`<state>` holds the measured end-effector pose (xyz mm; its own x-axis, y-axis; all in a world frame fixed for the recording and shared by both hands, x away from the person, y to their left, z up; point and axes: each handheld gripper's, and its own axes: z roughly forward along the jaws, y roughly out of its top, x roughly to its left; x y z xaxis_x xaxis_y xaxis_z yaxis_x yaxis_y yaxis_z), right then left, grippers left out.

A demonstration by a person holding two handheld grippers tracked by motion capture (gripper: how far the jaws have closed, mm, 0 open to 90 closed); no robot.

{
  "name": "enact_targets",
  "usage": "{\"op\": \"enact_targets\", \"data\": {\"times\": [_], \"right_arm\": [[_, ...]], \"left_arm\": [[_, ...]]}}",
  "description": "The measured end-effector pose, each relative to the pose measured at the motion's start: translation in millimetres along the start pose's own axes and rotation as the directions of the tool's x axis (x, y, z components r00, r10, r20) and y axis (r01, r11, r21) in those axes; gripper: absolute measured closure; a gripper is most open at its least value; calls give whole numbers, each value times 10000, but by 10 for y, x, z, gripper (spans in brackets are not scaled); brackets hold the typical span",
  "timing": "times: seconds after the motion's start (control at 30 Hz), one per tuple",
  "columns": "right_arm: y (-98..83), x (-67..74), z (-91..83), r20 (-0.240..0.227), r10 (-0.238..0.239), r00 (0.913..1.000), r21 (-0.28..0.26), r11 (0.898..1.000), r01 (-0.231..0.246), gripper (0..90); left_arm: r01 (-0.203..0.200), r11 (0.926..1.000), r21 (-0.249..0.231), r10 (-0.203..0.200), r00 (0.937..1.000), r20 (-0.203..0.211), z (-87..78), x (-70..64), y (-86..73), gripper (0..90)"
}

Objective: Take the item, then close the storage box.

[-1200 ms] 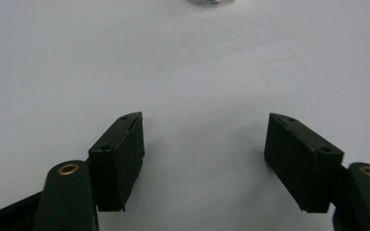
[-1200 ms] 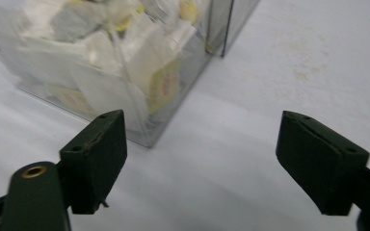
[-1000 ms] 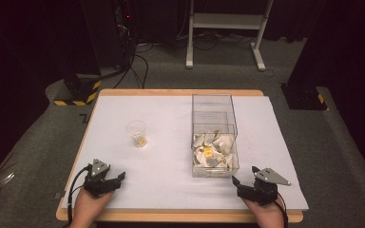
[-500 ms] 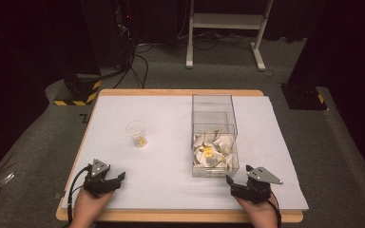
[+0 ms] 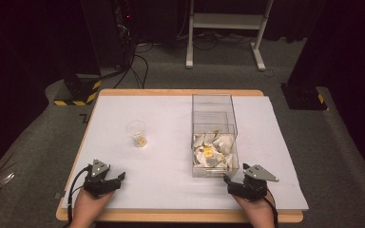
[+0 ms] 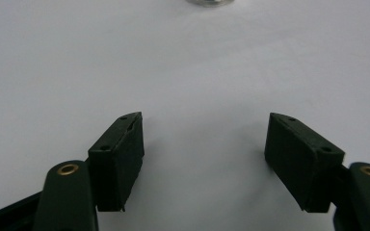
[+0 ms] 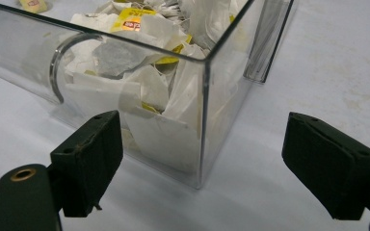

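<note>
The right gripper, jaws wide apart, faces a corner of the clear box holding tea bags.

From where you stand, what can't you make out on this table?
- Print on the yellow tags in the clear box: too small in the high view, blurred in the right gripper view.
- The small cup: its top is cut off by the left gripper view's upper edge.
- Lower tea bags: buried under others.
</note>
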<state>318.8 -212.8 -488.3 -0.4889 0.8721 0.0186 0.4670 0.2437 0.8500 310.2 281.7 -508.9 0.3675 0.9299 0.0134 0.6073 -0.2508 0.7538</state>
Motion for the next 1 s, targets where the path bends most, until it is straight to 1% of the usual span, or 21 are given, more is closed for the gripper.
{"op": "enact_targets", "data": {"times": [0.07,0.17,0.2,0.27,0.33,0.4,0.43,0.5,0.53,0.63,0.7,0.83,1.0], "right_arm": [[5,29,35,-72,-111,9999,84,9999,111,140],[20,52,47,-161,-203,9997,-22,9998,203,141],[23,62,44,-181,-158,9997,-53,9999,157,141],[29,73,42,-160,-149,9998,-135,9998,147,141],[37,82,42,-153,-231,9996,-176,9996,228,141],[41,87,43,-150,-283,9995,-180,9994,280,143],[44,111,43,-85,-393,9992,-201,9990,392,155],[45,118,40,-58,-445,9990,-221,9988,444,160],[44,131,29,32,-519,9986,-328,9981,520,168],[43,128,17,1,-468,9989,-426,9980,468,179],[38,132,14,-26,-497,9988,-489,9976,495,197],[50,146,-1,-55,-660,9978,-633,9958,655,233],[61,171,0,152,-727,9972,-640,9952,735,259]], "left_arm": [[72,10000,-20,-72,10000,27,1,-2,-2,303],[82,10000,-33,-82,10000,9,-2,-6,-6,304],[87,10000,-38,-87,10000,7,-2,-6,-7,304],[87,10000,-31,-87,10000,17,-2,-5,-7,304],[19,10000,-35,-19,10000,-13,-3,-2,-6,304],[32,10000,-52,-32,10000,-24,-2,-6,-8,305],[21,10000,-60,-21,10000,-30,-3,-7,-8,305],[12,10000,-60,-13,10000,-45,-6,-9,-10,307],[26,10000,-57,-27,10000,-47,-10,-13,-14,309],[-15,10000,-64,14,10000,-69,-13,-14,-16,311],[49,10000,-73,-49,10000,-15,-11,-11,-17,310],[8,10000,-70,-8,10000,-26,-12,-11,-17,310],[38,10000,-81,-38,10000,-15,-12,-11,-19,311]]}}
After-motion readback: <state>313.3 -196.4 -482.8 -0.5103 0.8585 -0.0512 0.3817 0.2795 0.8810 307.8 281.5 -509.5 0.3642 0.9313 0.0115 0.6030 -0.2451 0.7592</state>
